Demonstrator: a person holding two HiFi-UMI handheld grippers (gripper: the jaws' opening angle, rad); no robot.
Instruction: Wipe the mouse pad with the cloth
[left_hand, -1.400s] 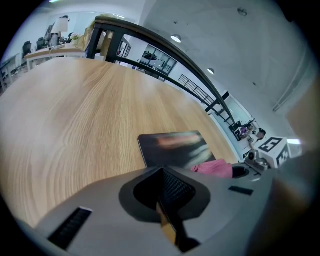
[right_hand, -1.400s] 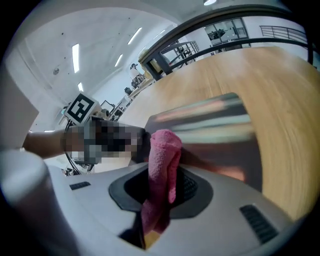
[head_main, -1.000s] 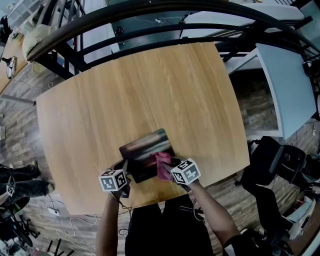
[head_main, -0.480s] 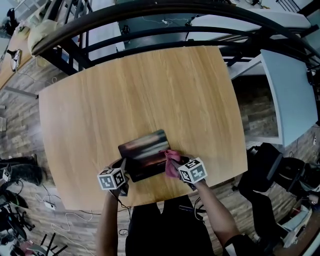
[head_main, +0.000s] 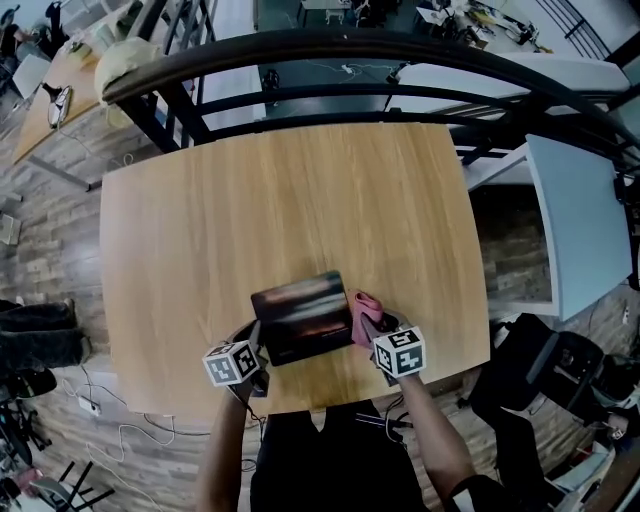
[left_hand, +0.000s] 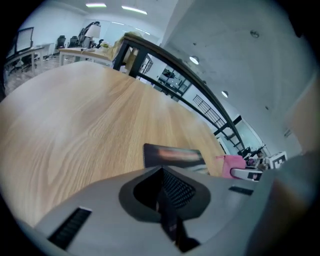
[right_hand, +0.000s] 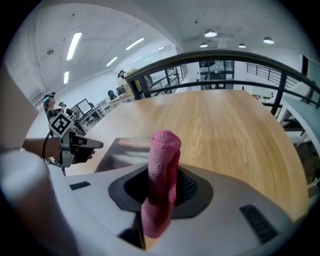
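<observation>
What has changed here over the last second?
The right tool, shut on the pink cloth, dragged it rightward across the mouse pad; the cloth is now at the pad's right edge, mostly off it. Nothing was picked up or released. The left tool stayed shut by the pad's near left corner, and the pad seems unmoved on the table.

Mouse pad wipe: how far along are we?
Done: the cloth is clamped in the right gripper. In hand: it sits just off the right edge of the mouse pad, with the shut left gripper by the near left corner. Left: wiping the pad; nothing shows how much is already clean.
</observation>
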